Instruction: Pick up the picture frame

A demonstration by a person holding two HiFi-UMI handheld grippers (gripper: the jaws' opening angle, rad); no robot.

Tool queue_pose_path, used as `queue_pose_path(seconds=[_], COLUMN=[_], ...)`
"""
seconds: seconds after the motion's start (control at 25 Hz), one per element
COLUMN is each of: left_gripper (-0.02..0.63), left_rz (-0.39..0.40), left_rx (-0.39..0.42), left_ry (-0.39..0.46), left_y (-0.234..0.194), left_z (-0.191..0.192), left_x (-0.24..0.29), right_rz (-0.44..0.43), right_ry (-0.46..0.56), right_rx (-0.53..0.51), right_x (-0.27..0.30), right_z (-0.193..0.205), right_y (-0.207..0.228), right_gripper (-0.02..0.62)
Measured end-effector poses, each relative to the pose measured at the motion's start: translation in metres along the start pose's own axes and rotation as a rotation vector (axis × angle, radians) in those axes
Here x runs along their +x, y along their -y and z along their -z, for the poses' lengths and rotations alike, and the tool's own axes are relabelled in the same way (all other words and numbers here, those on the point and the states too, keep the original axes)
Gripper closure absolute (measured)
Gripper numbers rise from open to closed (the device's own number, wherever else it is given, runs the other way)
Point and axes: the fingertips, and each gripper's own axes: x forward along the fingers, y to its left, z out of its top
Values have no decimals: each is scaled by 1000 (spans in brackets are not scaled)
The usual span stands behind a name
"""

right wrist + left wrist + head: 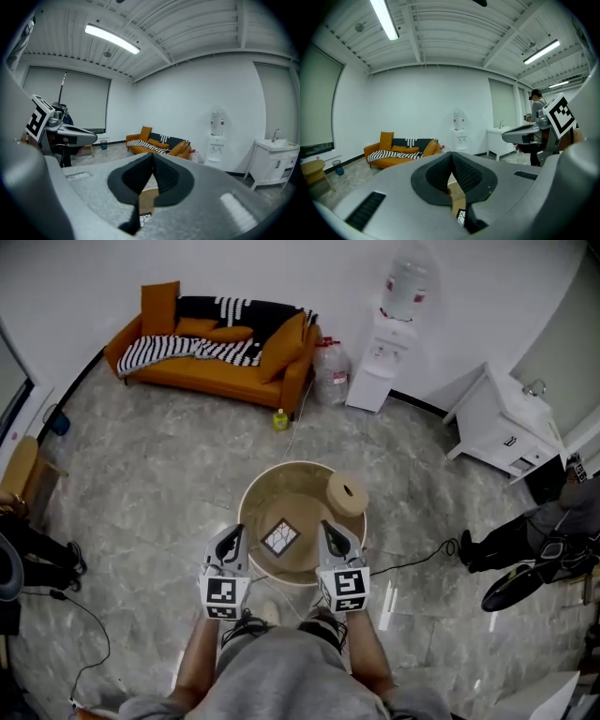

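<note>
The picture frame [279,537], a small dark square with a white patterned face, lies flat in the middle of a round wooden table [261,503]. In the head view my left gripper [234,538] hangs over the table's near left rim and my right gripper [330,532] over its near right rim, the frame between them, untouched. Both point forward, jaws together and holding nothing. In the left gripper view, a corner of the frame [461,216] peeks below the shut left gripper [452,157]. The right gripper view shows the frame [145,218] under the shut right gripper [153,158].
A round wooden disc with a hole [347,493] sits at the table's far right edge. Beyond stand an orange sofa [216,343], a yellow bottle [279,419], a water dispenser [380,352] and a white sink cabinet [506,423]. A person [525,540] is at the right, with cables on the floor.
</note>
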Motion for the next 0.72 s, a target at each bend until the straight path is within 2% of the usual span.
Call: queue_pose_path(seconds=[0.32, 0.72], left_gripper=[589, 589], left_rz=[-135, -254], left_rx=[-72, -152], left_ry=[-46, -175], left_y=[-16, -25], left_z=[15, 71], left_x=[45, 97], right_rz=[-152, -330], right_ry=[-49, -156], right_rx=[-24, -32], right_x=[62, 138], right_z=[11, 62], right_y=[23, 40], right_gripper=[595, 597])
